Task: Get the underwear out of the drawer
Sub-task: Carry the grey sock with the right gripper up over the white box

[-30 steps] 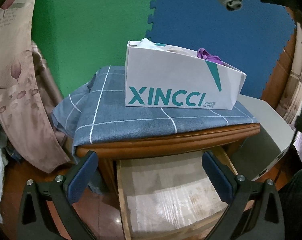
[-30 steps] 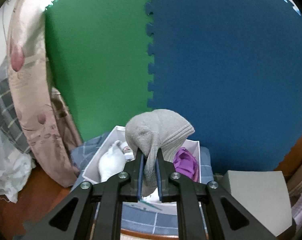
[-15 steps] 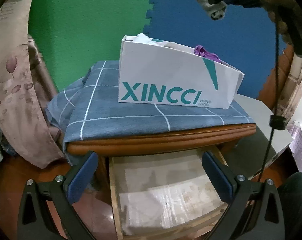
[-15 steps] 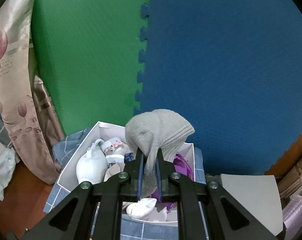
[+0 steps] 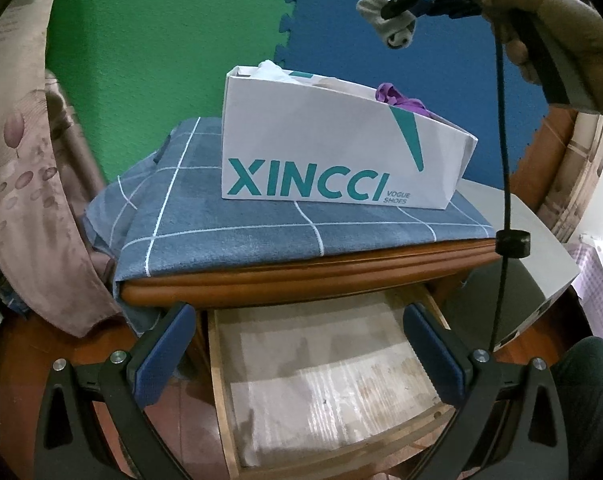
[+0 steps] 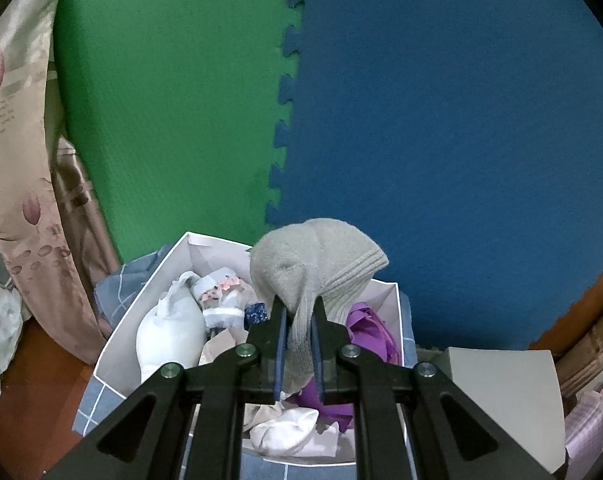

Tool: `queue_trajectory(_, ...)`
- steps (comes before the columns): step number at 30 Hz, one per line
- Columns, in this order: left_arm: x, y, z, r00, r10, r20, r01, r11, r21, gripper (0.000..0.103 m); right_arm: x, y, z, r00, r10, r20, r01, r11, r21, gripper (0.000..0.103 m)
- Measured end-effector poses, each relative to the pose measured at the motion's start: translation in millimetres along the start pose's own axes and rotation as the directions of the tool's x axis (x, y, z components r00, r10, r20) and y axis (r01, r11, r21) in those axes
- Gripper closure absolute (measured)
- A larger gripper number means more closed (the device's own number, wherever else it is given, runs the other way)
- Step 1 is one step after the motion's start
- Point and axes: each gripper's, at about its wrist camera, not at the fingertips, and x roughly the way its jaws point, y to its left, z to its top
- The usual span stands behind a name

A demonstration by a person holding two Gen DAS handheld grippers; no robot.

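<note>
My right gripper (image 6: 299,334) is pinched tight on a grey knit garment (image 6: 313,260), most likely a rolled sock or a small piece of underwear, with the ribbed cuff caught between the blue pads and the bulk bunched up above the fingertips. It hangs in the air over the white XINCCI shoe box (image 5: 333,152), which sits on a blue checked cloth (image 5: 229,220) on top of the wooden nightstand (image 5: 301,276). In the box beneath my grip I can see a white garment (image 6: 169,336), a purple one (image 6: 371,336) and other small pieces in a loose heap. My left gripper (image 5: 297,352) is spread wide and holds nothing; it points at the open drawer (image 5: 325,392), whose lined bottom looks bare from here. I judge the grey piece to be light, soft and limp: it will sag and unroll rather than slip, so a firm pinch on a thick fold, like the doubled cuff I have now, should carry it safely. A thin single layer would be the poorer place to hold. Behind everything stand green and blue foam mats (image 6: 421,120), and a patterned curtain (image 6: 17,160) hangs to the left.
</note>
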Motion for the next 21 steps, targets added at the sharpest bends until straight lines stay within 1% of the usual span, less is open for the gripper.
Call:
queue_trajectory(12,4.9,-6.0,-3.9,1.0,-0.015,-0.028,0.015,1.0,0.009,0.0,18.1,1.1,0.1,1.0,-0.014,-0.022,0.014,1.0,-0.001,0.092)
queue_trajectory(21,8.6,-7.5,-3.5,0.999,-0.03,-0.04,0.03,1.0,0.001,0.0,53.8,-0.6,-7.1,0.997,-0.01,-0.071,0.011,1.0,0.02,0.092)
